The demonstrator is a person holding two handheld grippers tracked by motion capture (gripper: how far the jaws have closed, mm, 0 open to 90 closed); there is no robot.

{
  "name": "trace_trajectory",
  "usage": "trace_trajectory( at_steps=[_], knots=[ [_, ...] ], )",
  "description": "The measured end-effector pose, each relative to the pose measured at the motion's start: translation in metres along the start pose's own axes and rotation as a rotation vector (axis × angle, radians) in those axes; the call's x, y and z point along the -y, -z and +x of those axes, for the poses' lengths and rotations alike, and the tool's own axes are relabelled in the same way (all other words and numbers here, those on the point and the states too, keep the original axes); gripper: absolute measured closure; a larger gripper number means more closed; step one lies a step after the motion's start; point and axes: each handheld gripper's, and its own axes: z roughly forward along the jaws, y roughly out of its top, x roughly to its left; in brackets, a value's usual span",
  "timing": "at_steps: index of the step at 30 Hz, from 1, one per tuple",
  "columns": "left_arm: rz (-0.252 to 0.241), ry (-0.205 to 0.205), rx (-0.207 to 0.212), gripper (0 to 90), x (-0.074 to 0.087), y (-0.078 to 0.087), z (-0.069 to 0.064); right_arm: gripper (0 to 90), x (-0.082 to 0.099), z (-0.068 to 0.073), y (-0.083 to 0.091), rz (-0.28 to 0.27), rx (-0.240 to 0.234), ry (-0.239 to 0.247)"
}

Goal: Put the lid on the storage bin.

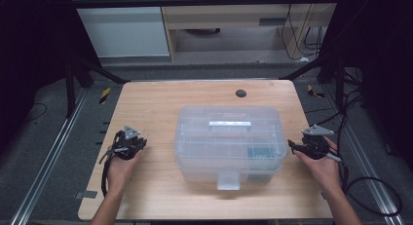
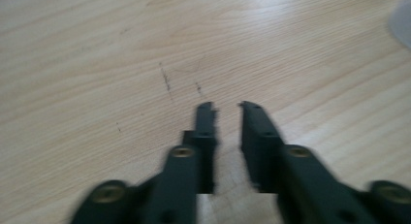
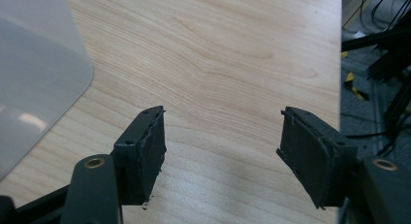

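Note:
A clear plastic storage box (image 1: 229, 140) with a lid, a top handle and a front latch (image 1: 228, 181) sits shut in the middle of the wooden table (image 1: 156, 101). My left gripper (image 1: 130, 143) rests on the table left of the box, held by a hand. In the left gripper view, the left gripper (image 2: 227, 105) has only a narrow gap between its jaws, with nothing in it, and a corner of the box (image 2: 402, 20) shows at top right. My right gripper (image 1: 307, 146) lies right of the box; in its own view the right gripper (image 3: 223, 111) is wide open over bare wood, beside the box (image 3: 34, 73).
A dark round grommet (image 1: 240, 93) is set in the table's far side. The table's right edge (image 3: 339, 64) runs close to the right gripper, with cables (image 1: 375, 196) on the floor beyond it. Metal rails and black frame legs flank the table.

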Motion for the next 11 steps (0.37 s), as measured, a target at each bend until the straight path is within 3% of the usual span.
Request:
trace_trajectory(
  at_steps=[3, 5, 11],
  knots=[
    [0.026, 0.067, 0.016, 39.4, 0.005, -0.014, 0.002, 32.2, 0.004, 0.0, -0.008, -0.002, -0.011, -0.041],
    [-0.01, 0.101, 0.035, 26.7, 0.01, -0.02, 0.002, 30.7, 0.005, 0.001, -0.012, 0.003, -0.016, -0.043],
    [0.003, 0.083, 0.036, 7.1, 0.007, -0.027, -0.001, 27.7, 0.007, 0.003, -0.02, 0.002, -0.029, -0.07]
  ],
)
